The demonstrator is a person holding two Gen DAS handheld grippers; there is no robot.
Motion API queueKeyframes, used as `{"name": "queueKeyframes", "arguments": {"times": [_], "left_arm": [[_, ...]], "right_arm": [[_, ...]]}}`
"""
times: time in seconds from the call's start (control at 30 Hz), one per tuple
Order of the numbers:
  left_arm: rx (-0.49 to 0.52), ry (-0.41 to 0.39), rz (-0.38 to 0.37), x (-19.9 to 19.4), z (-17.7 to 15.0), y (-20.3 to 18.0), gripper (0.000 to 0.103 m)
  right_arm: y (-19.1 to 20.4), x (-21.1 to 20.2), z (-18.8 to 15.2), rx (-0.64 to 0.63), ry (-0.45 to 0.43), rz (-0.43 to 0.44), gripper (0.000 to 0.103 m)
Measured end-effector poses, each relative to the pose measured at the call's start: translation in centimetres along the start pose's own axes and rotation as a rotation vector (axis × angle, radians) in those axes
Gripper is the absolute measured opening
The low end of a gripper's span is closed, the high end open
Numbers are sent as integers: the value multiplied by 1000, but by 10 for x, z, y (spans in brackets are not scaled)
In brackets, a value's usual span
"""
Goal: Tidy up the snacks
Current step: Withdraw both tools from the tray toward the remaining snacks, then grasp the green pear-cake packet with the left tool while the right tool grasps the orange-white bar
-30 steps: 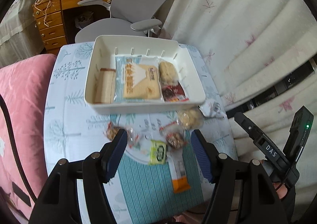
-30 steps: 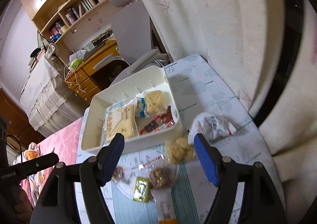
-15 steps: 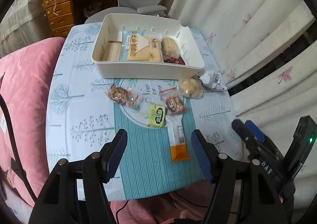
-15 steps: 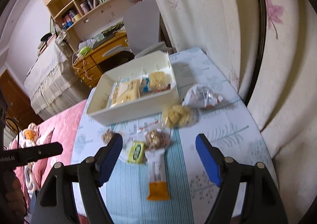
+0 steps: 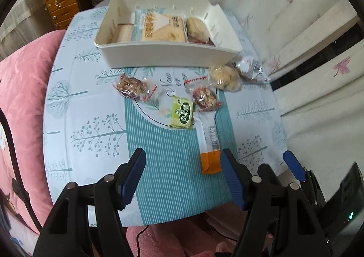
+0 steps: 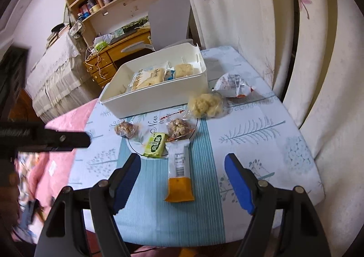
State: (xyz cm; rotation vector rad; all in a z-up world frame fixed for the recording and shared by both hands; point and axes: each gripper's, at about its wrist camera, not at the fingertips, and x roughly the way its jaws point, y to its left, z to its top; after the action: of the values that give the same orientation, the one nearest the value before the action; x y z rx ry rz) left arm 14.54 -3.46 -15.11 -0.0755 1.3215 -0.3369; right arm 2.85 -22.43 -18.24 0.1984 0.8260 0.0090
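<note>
Claws left (image 5: pixel 182 179) and right (image 6: pixel 182 179) gape empty above tablecloth's (image 5: pixel 79 120) near edge.

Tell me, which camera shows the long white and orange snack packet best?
The right wrist view: the long packet lies whole and centred between that view's open jaws. The left wrist view shows it too, off to the right, its orange end beside one blue pad.

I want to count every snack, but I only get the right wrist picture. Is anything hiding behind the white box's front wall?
Observer: Yes. A brown wafer-like pack lies at the left end of the white box.
Operator: Anything more?
Observer: A dark red packet sits low against the near wall, beside the round cake.
Operator: Is the other gripper holding a snack?
Observer: No. The left gripper has open jaws and holds nothing.
</note>
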Motion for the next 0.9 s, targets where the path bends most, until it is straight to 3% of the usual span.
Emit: {"name": "queueKeyframes", "arguments": {"times": [0.13,0.43,0.9], "left_arm": [[38,42,-14,22,8,-1,66],[158,103,-36,73,29,-5,70],[282,161,-29,149,58,-9,69]], "right_arm": [[13,11,-11,-41,12,7,77],[35,57,-35,-70,139,-50,77],[41,101,-54,-101,162,-205,76]]}}
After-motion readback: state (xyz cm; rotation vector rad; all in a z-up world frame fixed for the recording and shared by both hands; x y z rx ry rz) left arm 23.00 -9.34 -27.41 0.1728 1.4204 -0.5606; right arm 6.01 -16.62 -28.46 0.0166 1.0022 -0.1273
